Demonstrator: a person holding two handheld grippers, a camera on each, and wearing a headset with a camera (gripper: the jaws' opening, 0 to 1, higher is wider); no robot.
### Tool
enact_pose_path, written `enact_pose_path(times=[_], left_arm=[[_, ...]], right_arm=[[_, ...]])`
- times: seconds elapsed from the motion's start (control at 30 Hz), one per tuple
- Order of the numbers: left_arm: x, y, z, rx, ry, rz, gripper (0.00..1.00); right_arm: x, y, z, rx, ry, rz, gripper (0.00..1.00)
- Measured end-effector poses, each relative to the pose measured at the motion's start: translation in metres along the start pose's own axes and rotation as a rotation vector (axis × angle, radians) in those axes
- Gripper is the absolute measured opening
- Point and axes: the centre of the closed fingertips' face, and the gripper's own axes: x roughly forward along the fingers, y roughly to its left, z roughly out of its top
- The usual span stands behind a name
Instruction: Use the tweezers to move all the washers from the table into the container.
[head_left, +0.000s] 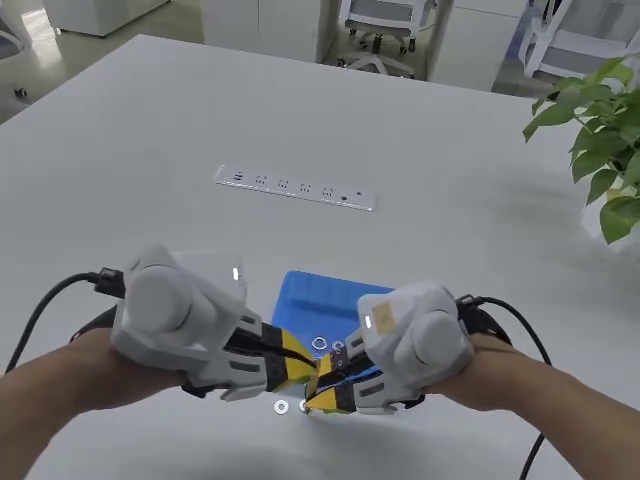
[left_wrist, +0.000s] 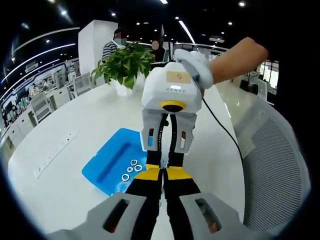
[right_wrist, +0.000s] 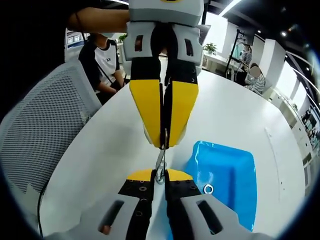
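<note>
**Worktop stand-off: tools meet tip to tip beside loose washers**

White office worktop: the left tool and right tool face each other nose to nose. Both look clamped on the tweezers, whose long axis runs left-right between them. Two washers lie on the worktop just to the near side of the tips, the left tool slightly closer. Others sit in the blue tray on the far side.

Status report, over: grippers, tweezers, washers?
Left gripper and right gripper both shut on tweezers, tips facing. Several washers in blue container; two loose washers on table beside it. Nothing blocking the container.
</note>
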Motion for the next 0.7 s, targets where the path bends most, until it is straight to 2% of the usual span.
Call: enact_pose_path(times=[0.23,0.33,0.57,0.7], left_arm=[[-0.001,-0.001,0.003,0.017,0.006,0.003,0.06],[-0.004,0.0,0.011,-0.001,-0.031,0.007,0.09],[-0.012,0.006,0.021,-0.005,-0.076,0.05,0.32],[-0.018,0.008,0.021,-0.022,-0.093,0.069,0.44]], right_arm=[[-0.002,0.002,0.002,0.016,-0.008,-0.005,0.09],[-0.004,0.001,0.004,0.018,-0.014,-0.011,0.09],[-0.012,0.0,0.015,0.014,-0.032,-0.025,0.09],[-0.016,0.0,0.021,0.009,-0.04,-0.03,0.09]])
